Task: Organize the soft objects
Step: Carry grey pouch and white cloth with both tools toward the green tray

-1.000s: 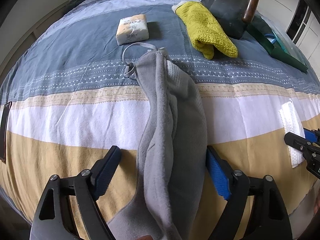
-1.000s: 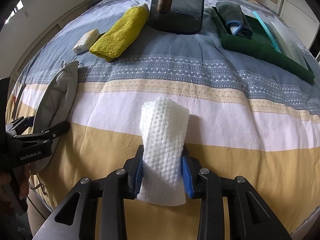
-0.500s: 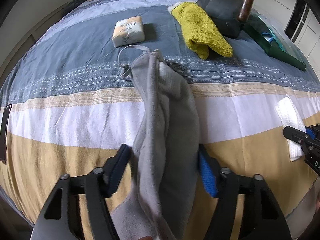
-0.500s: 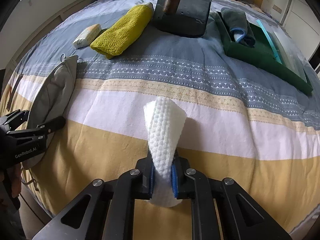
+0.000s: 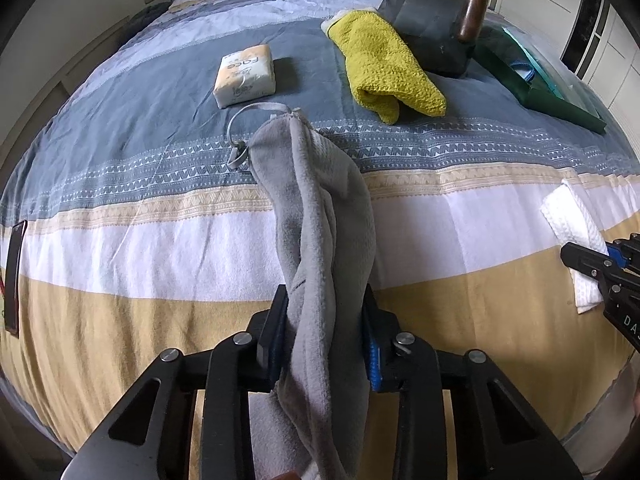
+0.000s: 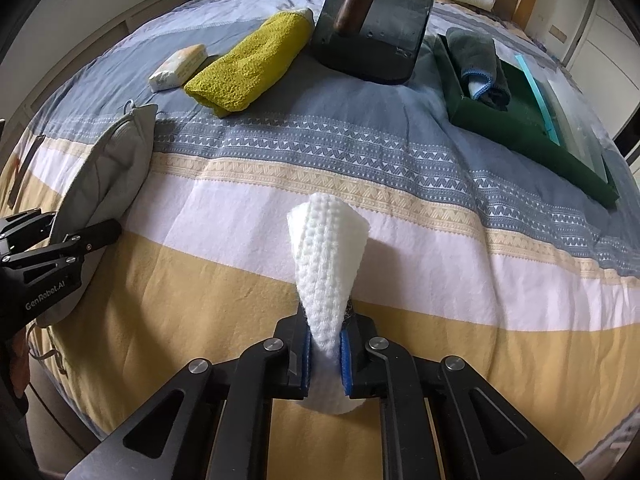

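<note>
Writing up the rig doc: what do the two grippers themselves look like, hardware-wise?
Both match. The left gripper and right gripper have matte black linkage arms with triangular cutouts and silver pivot screws, and black fingers lined with blue ribbed pads. Seen from the right wrist view, the left unit's body carries white "GenRobot.AI" lettering. No cables visible.

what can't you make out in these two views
- Grey cloth: its near end runs off the left wrist view's bottom edge.
- Left fingers' pads: covered by that cloth.
- White cloth: its pinched part sits hidden between the right fingers.
- Green tray: the grey towel inside is partly behind its wall.
- Packet: print too small to read.
</note>
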Demonstrator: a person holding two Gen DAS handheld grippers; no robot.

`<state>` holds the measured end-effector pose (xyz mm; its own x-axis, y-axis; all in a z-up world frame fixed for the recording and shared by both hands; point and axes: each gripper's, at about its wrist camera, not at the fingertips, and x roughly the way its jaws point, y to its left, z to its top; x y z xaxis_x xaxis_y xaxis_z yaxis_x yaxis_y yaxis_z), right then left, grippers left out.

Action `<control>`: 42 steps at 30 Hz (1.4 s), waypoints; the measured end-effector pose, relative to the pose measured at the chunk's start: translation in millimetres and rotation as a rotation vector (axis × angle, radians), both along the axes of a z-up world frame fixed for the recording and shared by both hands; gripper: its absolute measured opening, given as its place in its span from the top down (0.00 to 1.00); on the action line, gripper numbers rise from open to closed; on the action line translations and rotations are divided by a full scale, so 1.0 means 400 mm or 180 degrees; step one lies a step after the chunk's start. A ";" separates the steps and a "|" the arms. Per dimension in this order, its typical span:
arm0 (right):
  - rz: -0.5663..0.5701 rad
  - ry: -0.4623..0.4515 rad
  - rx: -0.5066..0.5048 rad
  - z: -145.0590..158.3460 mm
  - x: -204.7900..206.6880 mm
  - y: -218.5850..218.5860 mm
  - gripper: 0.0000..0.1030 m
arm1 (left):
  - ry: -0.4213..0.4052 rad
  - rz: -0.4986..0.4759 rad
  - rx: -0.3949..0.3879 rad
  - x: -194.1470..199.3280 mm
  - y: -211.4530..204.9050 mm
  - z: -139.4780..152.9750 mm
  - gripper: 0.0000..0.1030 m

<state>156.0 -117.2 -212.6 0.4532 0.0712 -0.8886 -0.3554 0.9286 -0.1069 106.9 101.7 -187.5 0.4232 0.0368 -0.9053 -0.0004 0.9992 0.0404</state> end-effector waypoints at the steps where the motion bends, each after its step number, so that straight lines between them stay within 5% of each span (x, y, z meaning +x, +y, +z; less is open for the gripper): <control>1: 0.0005 -0.0006 -0.0003 0.002 -0.001 -0.001 0.90 | -0.0008 0.0003 0.0006 0.001 -0.001 0.002 0.75; 22: -0.0010 -0.0254 0.0155 0.120 -0.042 -0.065 0.90 | -0.0323 -0.0121 0.0030 -0.038 -0.067 0.139 0.75; 33: -0.0124 -0.0418 0.0258 0.206 -0.085 -0.147 0.90 | -0.0532 -0.0291 -0.0266 -0.064 -0.115 0.247 0.75; 42: -0.0275 -0.0555 0.0346 0.272 -0.113 -0.241 0.90 | -0.0637 -0.0462 -0.0264 -0.068 -0.176 0.303 0.75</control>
